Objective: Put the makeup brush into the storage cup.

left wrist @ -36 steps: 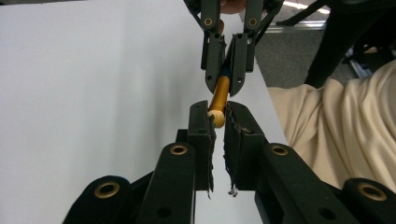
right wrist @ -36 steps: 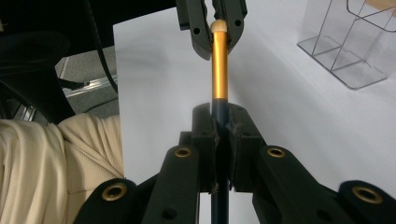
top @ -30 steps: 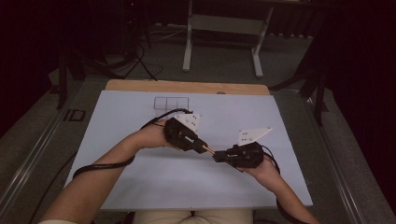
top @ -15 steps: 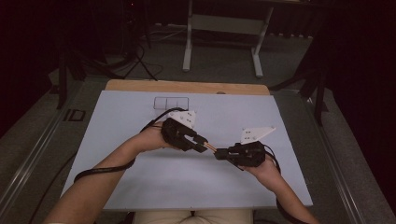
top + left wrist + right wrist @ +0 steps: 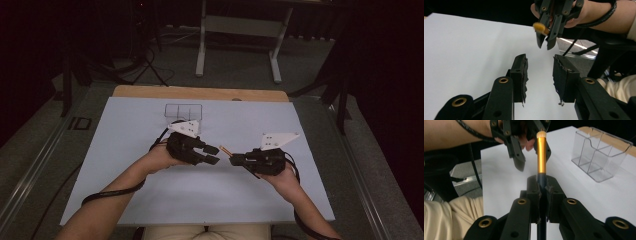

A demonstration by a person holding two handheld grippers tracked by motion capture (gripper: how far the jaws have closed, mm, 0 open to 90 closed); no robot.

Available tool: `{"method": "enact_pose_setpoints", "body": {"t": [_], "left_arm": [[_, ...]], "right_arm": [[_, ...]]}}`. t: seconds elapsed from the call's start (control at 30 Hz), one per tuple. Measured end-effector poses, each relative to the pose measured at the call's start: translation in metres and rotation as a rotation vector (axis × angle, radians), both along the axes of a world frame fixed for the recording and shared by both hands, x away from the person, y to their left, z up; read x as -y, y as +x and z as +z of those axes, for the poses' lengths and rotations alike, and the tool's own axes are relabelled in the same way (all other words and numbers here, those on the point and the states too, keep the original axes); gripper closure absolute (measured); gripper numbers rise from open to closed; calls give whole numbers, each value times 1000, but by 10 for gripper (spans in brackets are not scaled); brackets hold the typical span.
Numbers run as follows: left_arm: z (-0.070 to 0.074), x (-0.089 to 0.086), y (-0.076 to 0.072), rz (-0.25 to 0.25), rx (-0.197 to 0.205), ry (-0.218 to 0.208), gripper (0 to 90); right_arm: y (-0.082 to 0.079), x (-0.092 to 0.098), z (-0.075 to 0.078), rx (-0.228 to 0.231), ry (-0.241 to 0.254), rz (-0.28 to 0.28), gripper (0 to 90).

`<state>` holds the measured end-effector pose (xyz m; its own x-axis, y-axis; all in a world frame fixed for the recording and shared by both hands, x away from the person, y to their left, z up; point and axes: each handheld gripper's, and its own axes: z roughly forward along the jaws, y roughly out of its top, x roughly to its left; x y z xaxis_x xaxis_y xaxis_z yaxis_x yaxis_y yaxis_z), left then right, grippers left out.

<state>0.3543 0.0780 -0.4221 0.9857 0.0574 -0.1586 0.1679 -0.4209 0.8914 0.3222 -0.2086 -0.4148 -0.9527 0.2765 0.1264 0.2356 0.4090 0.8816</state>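
**Q:** Handing off that pen between the two grippers, how far did you get?

**Me:** Pretty much halfway, I'd say. My right gripper [image 5: 233,160] has the pen [image 5: 541,157] pinched tight at its dark barrel, near the bottom middle of the right gripper view. My left gripper [image 5: 214,154] has let go: its jaws have just been opening and now there's a clear gap with nothing between them. You can see that in the left gripper view, pads [image 5: 521,75] apart over bare white table [image 5: 125,130].

**Q:** So what's left?

**Me:** My guess is dropping it in the clear holder [image 5: 183,110], which sits at the upper middle of the sheet in the high view, well apart from both hands. It looks empty in the right gripper view [image 5: 599,157], three compartments, nothing in them. So carrying it over and putting it in isn't done yet.

**Q:** Which way is the pen pointing?

**Me:** Long axis runs straight out along my right jaws. In the high view that's roughly level, running left across the frame, the gold end with its pale cap aimed at the left gripper and stopping just short of it. In the left gripper view that capped tip [image 5: 539,27] shows up top middle, poking out of the right gripper toward the camera. The back end is hidden under my jaws, so can't tell what's there.
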Motion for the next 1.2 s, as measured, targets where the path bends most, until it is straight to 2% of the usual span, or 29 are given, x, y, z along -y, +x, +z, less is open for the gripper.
{"method": "enact_pose_setpoints", "body": {"t": [0.27,0.43,0.53,0.77,0.93,1.2], "left_arm": [[-2,-3,-7,24,-14,-29,545],[-7,0,-11,57,-8,-60,463],[-8,3,-12,56,-5,-69,464],[-19,14,-16,62,-3,-120,478],[-24,23,-17,56,-5,-130,504],[-31,32,-19,51,-13,-193,546]], "right_arm": [[4,-3,7,22,36,-8,830],[6,-4,13,40,83,-9,830],[6,-6,15,49,106,-11,830],[6,-12,22,81,167,-7,830],[5,-15,22,88,193,-4,830],[7,-20,19,105,269,3,830]]}}
